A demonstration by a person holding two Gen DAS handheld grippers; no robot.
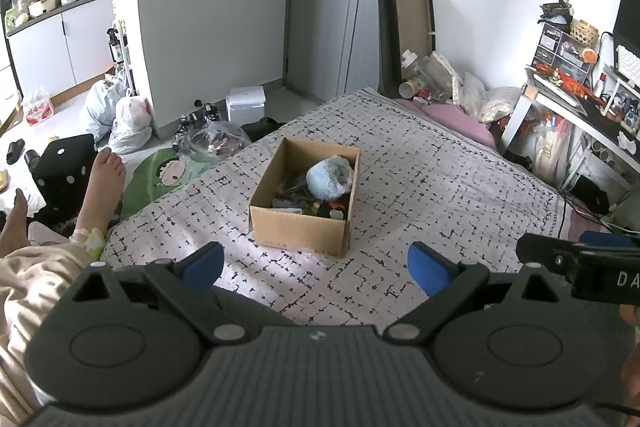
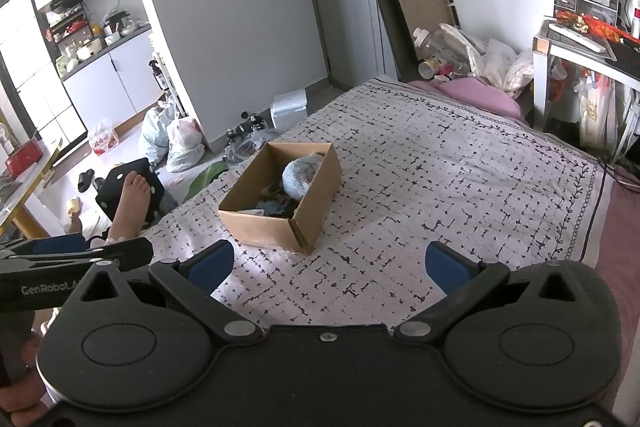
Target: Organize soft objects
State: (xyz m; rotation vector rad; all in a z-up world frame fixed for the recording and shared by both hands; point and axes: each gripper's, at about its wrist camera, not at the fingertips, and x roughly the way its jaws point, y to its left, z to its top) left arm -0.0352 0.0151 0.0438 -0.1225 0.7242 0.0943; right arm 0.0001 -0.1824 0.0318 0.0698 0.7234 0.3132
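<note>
An open cardboard box (image 1: 296, 231) (image 2: 260, 227) stands on the patterned bedspread (image 1: 420, 187) (image 2: 440, 179) in the middle of the bed. Inside lie a light blue fluffy soft object (image 1: 330, 177) (image 2: 298, 173) and several small dark items (image 1: 304, 205) (image 2: 276, 207). My left gripper (image 1: 316, 267) is open and empty, held above the bed just in front of the box. My right gripper (image 2: 330, 267) is open and empty, in front of and right of the box. Each gripper shows at the edge of the other's view.
A person's bare foot (image 1: 102, 183) (image 2: 132, 203) rests at the bed's left edge. Plastic bags (image 1: 120, 119) and a black cube with white dots (image 1: 68, 167) lie on the floor to the left. A pink pillow (image 1: 460, 121), a cluttered desk (image 1: 580, 99) and bags stand at the far right.
</note>
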